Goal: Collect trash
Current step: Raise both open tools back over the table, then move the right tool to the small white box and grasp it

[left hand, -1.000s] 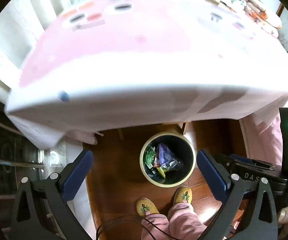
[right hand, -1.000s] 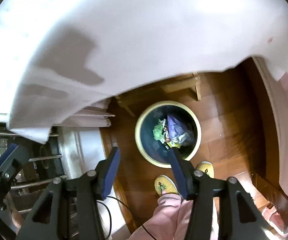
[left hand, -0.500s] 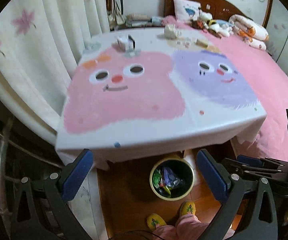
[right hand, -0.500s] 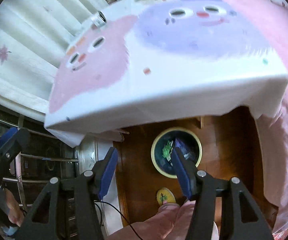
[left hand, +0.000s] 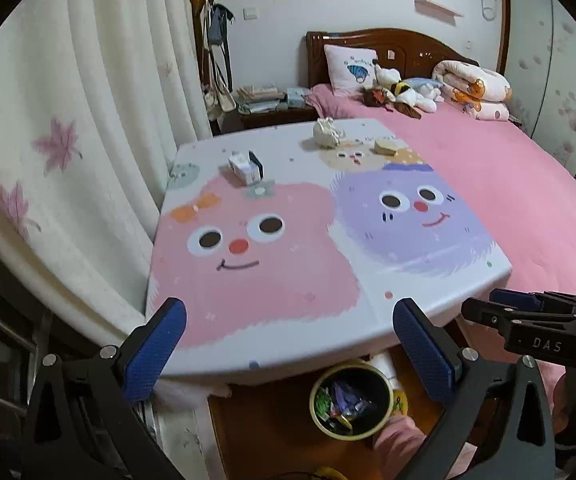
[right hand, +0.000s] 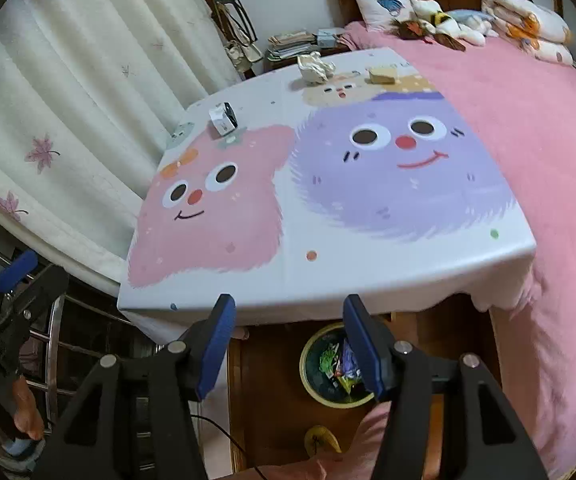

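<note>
Both grippers point steeply down over the tabletop (left hand: 288, 280) edge. The left gripper (left hand: 290, 346) has wide, empty jaws. The right gripper (right hand: 288, 344) has half-spread jaws, empty above the bin (right hand: 308, 376).

Left gripper (left hand: 290, 346): black triangular cut-out arms, blue textured pads, silver screws at pivots. Right gripper (right hand: 288, 344): same build; white "DAS" lettering on its body (right edge of left wrist view). Thin black cable at bottom. Person: pink trousers (right hand: 328, 464), yellow slipper (right hand: 320, 440).
</note>
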### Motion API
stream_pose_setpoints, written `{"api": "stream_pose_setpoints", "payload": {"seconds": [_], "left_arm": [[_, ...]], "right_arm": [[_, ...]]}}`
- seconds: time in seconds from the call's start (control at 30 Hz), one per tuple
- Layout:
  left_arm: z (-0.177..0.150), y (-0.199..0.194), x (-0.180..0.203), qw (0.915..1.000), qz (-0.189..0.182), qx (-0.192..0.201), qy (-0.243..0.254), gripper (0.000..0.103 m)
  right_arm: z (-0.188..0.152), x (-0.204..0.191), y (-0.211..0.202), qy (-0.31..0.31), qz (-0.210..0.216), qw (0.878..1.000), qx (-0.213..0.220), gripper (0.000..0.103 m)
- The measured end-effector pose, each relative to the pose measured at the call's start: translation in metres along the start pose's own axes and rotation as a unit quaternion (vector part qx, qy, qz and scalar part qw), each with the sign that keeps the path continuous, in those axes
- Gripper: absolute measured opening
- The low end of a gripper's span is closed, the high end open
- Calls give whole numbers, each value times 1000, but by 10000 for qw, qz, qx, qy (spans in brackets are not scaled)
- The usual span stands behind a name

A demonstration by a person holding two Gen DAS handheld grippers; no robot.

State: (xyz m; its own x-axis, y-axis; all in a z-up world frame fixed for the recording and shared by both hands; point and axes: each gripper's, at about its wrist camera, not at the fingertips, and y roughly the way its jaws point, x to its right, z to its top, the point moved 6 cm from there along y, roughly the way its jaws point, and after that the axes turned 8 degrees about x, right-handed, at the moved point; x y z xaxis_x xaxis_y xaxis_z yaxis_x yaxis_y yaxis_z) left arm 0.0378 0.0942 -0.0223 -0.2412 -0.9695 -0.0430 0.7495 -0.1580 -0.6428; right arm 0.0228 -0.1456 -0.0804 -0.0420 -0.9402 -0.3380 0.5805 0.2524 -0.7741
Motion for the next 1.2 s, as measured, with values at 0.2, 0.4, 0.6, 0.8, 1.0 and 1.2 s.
{"api": "stream_pose_setpoints", "payload": {"seconds": [0.2,0.4,0.6,0.8,1.0,1.2], "left_arm": [[30,17,-10,9998,171,97,-70,102],[64,62,-20,9982,537,26,-261,102],[95,128,-27,9937,959,-247,-530,102],[116,197,-45,9821,1483,-528,-1039,102],[121,248,-73,9604,2142,-781,-1600,102],[114,289,-90,9462,2266,-1139,-2010,94]], "right_arm": [[36,-9,12,-261,204,9994,56,56],[89,-23,55,-636,610,9960,-122,56],[146,-34,126,-1039,935,9891,-465,56],[204,-53,203,-1181,1271,9824,-687,56],[242,-75,286,-1255,1629,9736,-990,54],[256,-96,353,-1152,1860,9667,-1331,48]]}}
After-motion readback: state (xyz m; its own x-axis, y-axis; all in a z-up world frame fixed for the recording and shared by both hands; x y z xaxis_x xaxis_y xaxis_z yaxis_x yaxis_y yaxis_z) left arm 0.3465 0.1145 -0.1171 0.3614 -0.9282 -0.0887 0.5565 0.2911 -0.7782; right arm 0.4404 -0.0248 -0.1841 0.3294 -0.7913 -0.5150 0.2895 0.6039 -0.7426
